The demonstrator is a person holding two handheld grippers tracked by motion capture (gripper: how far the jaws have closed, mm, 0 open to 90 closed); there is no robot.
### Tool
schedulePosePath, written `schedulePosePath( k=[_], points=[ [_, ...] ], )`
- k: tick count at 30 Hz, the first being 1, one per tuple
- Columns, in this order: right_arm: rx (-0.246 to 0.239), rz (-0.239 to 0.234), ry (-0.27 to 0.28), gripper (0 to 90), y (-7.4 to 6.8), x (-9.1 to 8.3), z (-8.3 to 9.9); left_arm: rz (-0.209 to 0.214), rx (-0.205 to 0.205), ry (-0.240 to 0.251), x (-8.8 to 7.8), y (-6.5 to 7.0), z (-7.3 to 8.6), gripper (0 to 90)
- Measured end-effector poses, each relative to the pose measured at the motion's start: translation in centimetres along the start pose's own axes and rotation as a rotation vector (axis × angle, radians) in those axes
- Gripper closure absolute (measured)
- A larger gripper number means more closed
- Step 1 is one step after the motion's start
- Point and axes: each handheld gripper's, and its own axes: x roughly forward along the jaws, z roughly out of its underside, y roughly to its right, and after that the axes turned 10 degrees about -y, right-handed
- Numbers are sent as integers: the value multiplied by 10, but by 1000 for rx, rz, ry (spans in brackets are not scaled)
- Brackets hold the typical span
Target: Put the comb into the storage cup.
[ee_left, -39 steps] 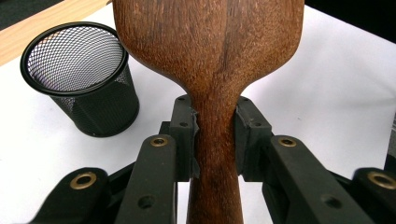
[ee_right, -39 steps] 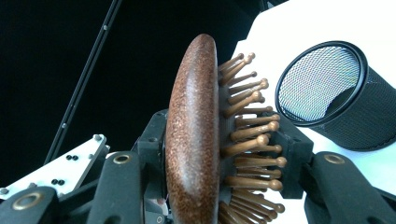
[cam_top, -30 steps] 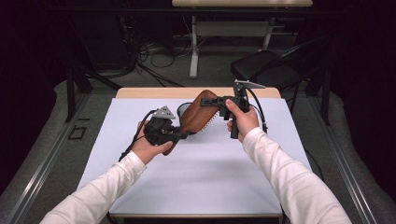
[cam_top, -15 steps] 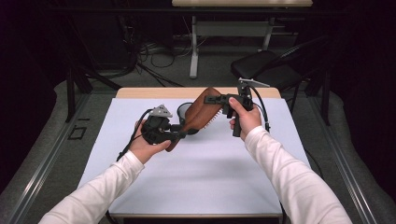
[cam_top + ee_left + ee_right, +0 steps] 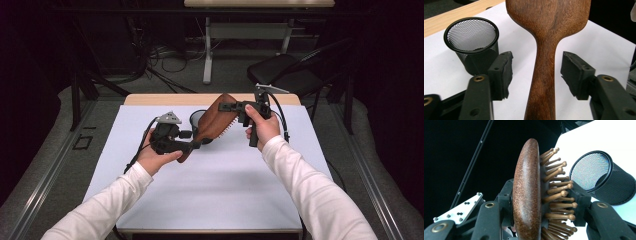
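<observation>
A brown wooden hairbrush (image 5: pixel 216 124) hangs tilted above the white table (image 5: pixel 210 195). My right gripper (image 5: pixel 226 106) is shut on its head, one jaw on the rounded back and one among the wooden bristles (image 5: pixel 556 195). In the right gripper view the brush head (image 5: pixel 527 190) stands edge-on between the jaws of the right gripper (image 5: pixel 544 203). My left gripper (image 5: pixel 197 145) is open, its jaws on either side of the brush handle (image 5: pixel 544 75) with gaps on both sides. The pads (image 5: pixel 503 72) do not touch the wood.
A black mesh cup (image 5: pixel 198 119) stands upright on the table just behind the brush; its open top (image 5: pixel 471 35) shows empty, and it appears again as the cup (image 5: pixel 599 177) beside the bristles. A wooden strip (image 5: pixel 165 99) edges the table's far side.
The right gripper has carried the brush head slightly up and to the right. The left hand has stayed at the handle.
</observation>
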Motion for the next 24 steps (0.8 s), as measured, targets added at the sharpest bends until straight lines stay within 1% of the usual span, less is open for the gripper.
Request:
schedulePosePath(
  k=[2,7,10,11,13,19,20,22,23,24],
  points=[
    [-1,2,-3,488,0,-1,0,-14,5,2,-1,1,1,397],
    [-1,5,1,488,-1,-3,0,-24,-21,19,-5,0,1,350],
    [-5,11,4,488,-1,-4,0,-34,-41,15,-7,-1,0,331],
    [-9,15,3,488,-1,-5,0,-33,-39,15,-7,-2,0,327],
    [-13,18,5,488,-1,-6,0,-23,-17,38,-7,-2,1,326],
    [-13,16,5,488,-2,-9,0,-17,-8,49,-9,0,-1,318],
    [-11,18,9,488,-2,-9,0,-13,-19,44,-9,0,-1,310],
    [-13,21,11,488,-2,-10,-1,12,-47,25,-9,-2,-1,291],
    [-15,22,10,488,-2,-11,-1,15,-51,26,-8,-2,-2,263],
    [-15,24,13,488,-2,-11,-1,7,-53,23,-8,-2,-2,237]
  ],
)
